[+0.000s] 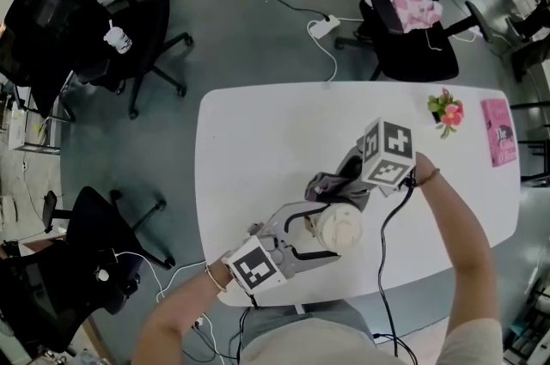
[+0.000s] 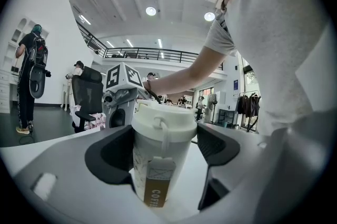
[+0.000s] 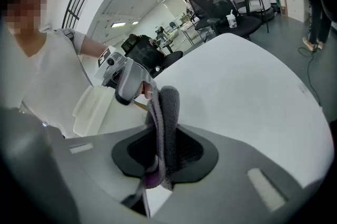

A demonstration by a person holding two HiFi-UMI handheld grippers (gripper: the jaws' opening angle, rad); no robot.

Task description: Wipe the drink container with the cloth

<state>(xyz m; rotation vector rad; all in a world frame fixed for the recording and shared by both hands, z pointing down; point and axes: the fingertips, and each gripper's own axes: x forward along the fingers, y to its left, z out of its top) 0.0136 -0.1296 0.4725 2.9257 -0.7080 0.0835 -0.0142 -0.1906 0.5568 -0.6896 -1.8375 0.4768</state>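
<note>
The left gripper (image 2: 164, 154) lies level, its jaws set wide around the drink container (image 2: 160, 128) with the dark pads against both sides just under the lid, so it is gripping the cup, not standing empty. I judge this hold is there to steady the container upright on the table (image 1: 258, 140) and stop it sliding or tipping once the wiping pushes on it. The container stands near the table's front edge, close to the person, its label hanging down the side that faces the left gripper's camera.

The right gripper (image 3: 163, 152) tilts downward with its jaws pressed together on the cloth (image 3: 164, 112), a grey folded strip that stands up out of the pinch. In the head view the cloth sits just beside the container's far side; I cannot tell whether it touches. Pinching the cloth with a bunched end left free gives a soft pad to rub with, and coming in from the side opposite the left gripper leaves that face of the cup uncovered.

Further out, a small bunch of flowers (image 1: 447, 110) and a pink booklet (image 1: 498, 131) lie well apart at the table's right end, out of the way of both arms.

Counted: two grippers, one container, one cloth, one table, one bunch of flowers, one booklet
</note>
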